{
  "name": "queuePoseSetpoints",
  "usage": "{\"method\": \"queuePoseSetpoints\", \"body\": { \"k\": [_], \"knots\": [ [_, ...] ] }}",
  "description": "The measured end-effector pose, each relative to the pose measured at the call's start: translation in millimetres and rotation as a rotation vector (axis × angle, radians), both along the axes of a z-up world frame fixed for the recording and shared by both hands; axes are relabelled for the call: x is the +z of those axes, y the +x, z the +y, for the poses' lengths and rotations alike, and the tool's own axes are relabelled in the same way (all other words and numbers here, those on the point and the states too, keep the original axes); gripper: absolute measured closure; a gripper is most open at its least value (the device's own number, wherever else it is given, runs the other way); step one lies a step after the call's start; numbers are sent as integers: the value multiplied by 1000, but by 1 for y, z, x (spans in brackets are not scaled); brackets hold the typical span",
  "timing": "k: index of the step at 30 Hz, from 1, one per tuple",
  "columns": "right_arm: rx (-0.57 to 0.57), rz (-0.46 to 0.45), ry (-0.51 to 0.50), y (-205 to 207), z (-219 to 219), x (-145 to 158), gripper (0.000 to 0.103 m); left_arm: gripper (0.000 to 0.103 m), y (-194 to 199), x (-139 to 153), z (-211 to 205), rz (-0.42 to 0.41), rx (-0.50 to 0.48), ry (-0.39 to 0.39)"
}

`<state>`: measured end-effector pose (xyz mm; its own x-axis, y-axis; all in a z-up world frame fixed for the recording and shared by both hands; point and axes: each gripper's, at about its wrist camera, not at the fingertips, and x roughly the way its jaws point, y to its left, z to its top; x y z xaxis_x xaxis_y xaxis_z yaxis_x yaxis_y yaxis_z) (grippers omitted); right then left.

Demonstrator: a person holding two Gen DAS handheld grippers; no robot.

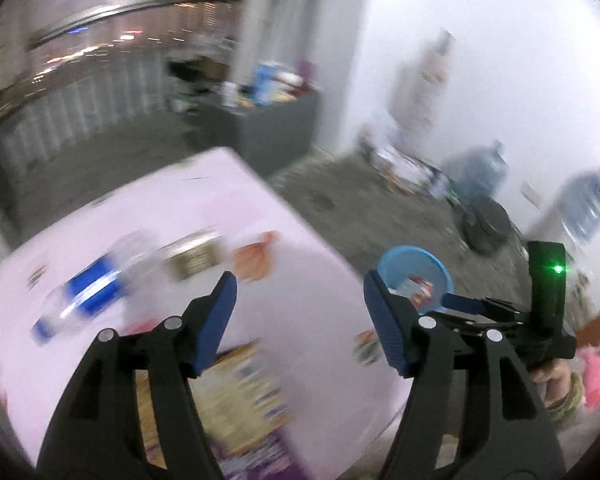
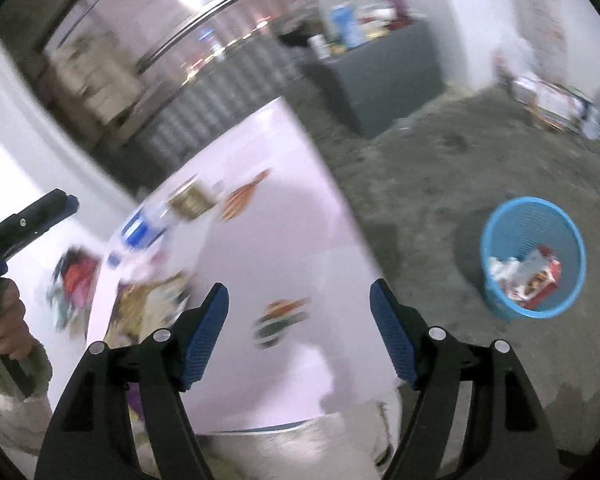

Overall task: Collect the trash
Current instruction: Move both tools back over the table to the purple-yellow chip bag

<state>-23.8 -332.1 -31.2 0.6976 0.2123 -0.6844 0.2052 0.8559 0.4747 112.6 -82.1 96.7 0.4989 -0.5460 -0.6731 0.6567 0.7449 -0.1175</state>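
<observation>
Clearly both views are smeared by motion, and that blur is itself the first hazard: with the cameras swinging, a reach made now could land beside its target. The left claw [image 1: 300, 312] stands wide open with nothing between its blue pads, and the right claw [image 2: 298, 328] is likewise spread wide and empty, so no piece of trash is secured at this moment. Several pieces lie on the pale pink bench [image 1: 308, 280]: a clear bottle with a blue label [image 1: 88, 292] toward the left edge, a brownish packet [image 1: 196, 256] and an orange wrapper [image 1: 256, 260] nearer the far edge, a small green-and-orange wrapper [image 2: 280, 320] close to the right edge, and a large printed packet [image 1: 236, 392] at the near edge under the left claw. The blue basket [image 2: 534, 258] stands on the floor, apart from the bench's right edge, already holding some wrappers. Flat wrappers seem the likeliest to go wrong, since the pads may slide over thin film and pinch nothing, or nudge it off the bench edge. The bottle would probably roll if touched on one side only. A carry to the basket crosses open floor, so a weak pinch could drop the piece short of the rim.
</observation>
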Motion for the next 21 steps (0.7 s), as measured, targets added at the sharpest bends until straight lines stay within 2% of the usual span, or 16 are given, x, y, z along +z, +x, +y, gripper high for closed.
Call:
{"method": "queuePoseSetpoints", "body": {
  "k": [3, 7, 11, 17, 21],
  "knots": [
    [93, 17, -3, 13, 34, 1, 32, 40, -8, -5, 66, -21, 150, -6],
    [197, 45, 4, 32, 72, -1, 32, 40, -19, -25, 143, 26, 331, -33],
    [269, 80, 0, 50, 99, -3, 32, 40, -27, -50, 191, 74, 436, -59],
    [338, 127, 87, 64, 118, -14, 32, 40, -35, -90, 213, 221, 490, -162],
    [376, 169, 104, 70, 136, -24, 32, 41, -33, -110, 201, 261, 466, -153]
  ]
}}
